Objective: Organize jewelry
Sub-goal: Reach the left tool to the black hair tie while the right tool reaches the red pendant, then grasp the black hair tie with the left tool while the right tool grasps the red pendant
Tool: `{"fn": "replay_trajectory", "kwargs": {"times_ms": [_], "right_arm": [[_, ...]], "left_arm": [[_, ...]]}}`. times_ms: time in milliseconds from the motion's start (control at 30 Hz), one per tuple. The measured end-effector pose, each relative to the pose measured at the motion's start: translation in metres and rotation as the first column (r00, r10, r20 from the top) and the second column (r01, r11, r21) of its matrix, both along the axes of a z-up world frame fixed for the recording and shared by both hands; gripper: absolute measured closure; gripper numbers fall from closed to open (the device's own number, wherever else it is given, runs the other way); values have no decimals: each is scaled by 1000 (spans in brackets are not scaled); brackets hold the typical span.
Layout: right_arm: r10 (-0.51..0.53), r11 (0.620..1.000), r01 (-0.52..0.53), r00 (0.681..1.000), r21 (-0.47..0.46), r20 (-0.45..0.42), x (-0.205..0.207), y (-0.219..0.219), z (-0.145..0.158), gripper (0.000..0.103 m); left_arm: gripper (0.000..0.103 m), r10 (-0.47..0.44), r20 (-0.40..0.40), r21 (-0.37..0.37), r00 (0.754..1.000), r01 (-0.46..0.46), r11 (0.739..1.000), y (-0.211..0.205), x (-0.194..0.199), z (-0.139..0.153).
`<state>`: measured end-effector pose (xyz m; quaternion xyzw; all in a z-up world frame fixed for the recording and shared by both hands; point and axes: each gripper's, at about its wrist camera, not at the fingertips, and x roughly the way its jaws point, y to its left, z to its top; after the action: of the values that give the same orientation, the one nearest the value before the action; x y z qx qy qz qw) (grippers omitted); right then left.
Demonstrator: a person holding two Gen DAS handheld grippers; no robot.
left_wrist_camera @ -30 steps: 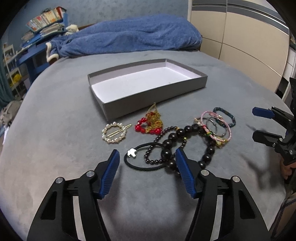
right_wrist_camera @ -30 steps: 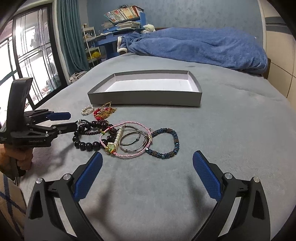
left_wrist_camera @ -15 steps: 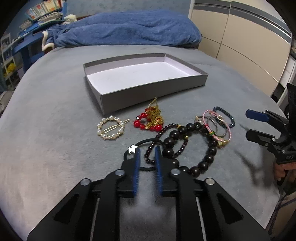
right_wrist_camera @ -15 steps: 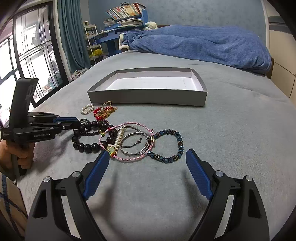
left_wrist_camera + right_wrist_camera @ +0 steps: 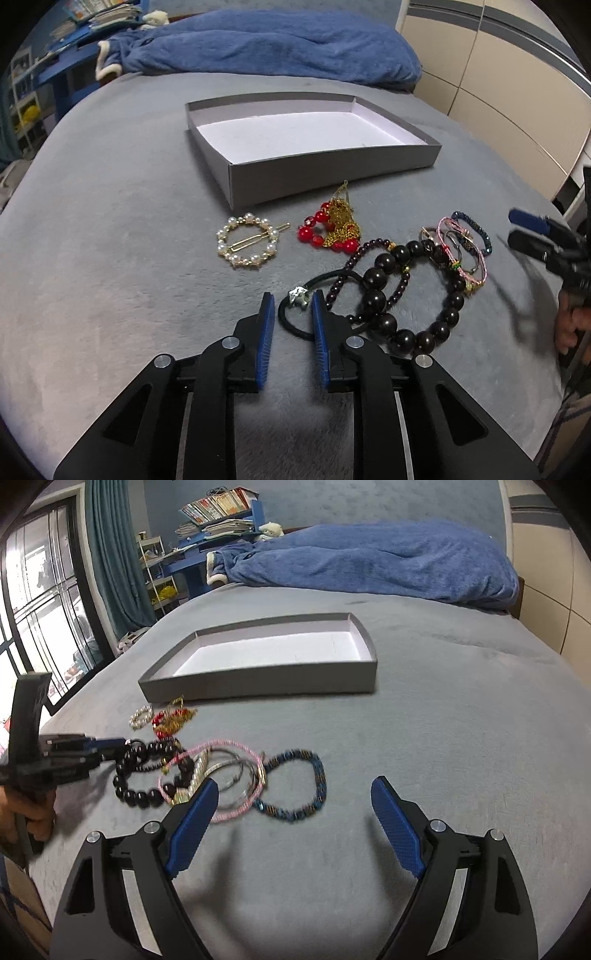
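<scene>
Jewelry lies on a grey bed in front of an empty grey box [image 5: 332,162] with a white floor. My left gripper [image 5: 291,306] is narrowly open around the star charm [image 5: 297,295] of a black hair tie [image 5: 295,325]; contact is unclear. Nearby are a pearl ring clip [image 5: 246,242], red beads with gold chain [image 5: 332,230], a black bead bracelet [image 5: 406,295], pink and metal bangles [image 5: 461,251] and a blue beaded bracelet [image 5: 299,786]. My right gripper [image 5: 291,805] is open wide and empty, just short of the blue bracelet. The box also shows in the right wrist view [image 5: 266,686].
A blue blanket [image 5: 258,44] lies heaped at the far end of the bed. Beige wardrobe doors [image 5: 517,92] stand to the right. A shelf with books [image 5: 218,517] and a window [image 5: 37,609] are to the left.
My left gripper closed from wide open to nearly shut, then eased slightly, its fingers at the hair tie's charm. My right gripper moved forward toward the blue bracelet, staying open.
</scene>
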<state>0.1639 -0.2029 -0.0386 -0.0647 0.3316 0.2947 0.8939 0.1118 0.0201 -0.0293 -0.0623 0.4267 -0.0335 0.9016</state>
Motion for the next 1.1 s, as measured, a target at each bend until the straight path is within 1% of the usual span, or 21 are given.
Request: {"fn": "replay_trajectory", "kwargs": {"times_ms": [67,133,233,333,433,533,633,700,767,800,833,900,967,1067,1100], "right_arm": [[28,1000,-28,1000,2,5,4,13,6,19],[69,998,-69,998,4,1,9,33,12,19],[136,991,-136,991,-14,-10,13,69,15,19],[182,983,-183,982,-25,-40,21,101,11,19],[215,975,-219,974,-48,-73,29,131,2,19],[239,965,-247,966,-83,-94,34,156,-3,20],[263,954,-275,959,-118,-107,36,177,-8,22],[272,944,-290,954,-158,-128,39,187,-18,34],[263,939,-285,956,-192,-129,40,191,-24,67],[256,942,-275,960,-194,-117,40,189,-25,73],[258,946,-277,958,-168,-122,41,185,-24,76],[258,956,-271,959,-115,-121,41,174,-17,78],[256,961,-265,961,-80,-103,41,168,-10,79],[240,971,-239,969,20,-60,39,141,13,80],[237,971,-235,970,41,-51,39,137,19,80]], "left_arm": [[82,4,9,-13,1000,-4,1000,2,-2,-1],[90,14,23,-21,1000,-13,1000,5,-6,-1],[90,25,70,-27,997,-23,999,5,-16,2],[90,54,112,-24,992,-52,998,5,-27,7],[90,97,138,-52,986,-91,995,12,-35,10],[90,135,142,-82,981,-124,989,21,-37,10],[90,140,144,-82,980,-129,988,21,-36,11],[90,141,144,-80,979,-131,988,21,-36,11],[90,148,148,-86,978,-136,987,22,-36,12],[90,150,151,-90,977,-138,986,23,-37,12],[90,155,154,-96,976,-141,985,24,-39,12],[90,162,162,-111,974,-145,983,27,-42,13],[90,166,171,-127,971,-145,981,30,-44,17],[90,169,197,-140,966,-143,980,33,-46,28],[90,169,211,-142,963,-141,980,34,-46,34]]}}
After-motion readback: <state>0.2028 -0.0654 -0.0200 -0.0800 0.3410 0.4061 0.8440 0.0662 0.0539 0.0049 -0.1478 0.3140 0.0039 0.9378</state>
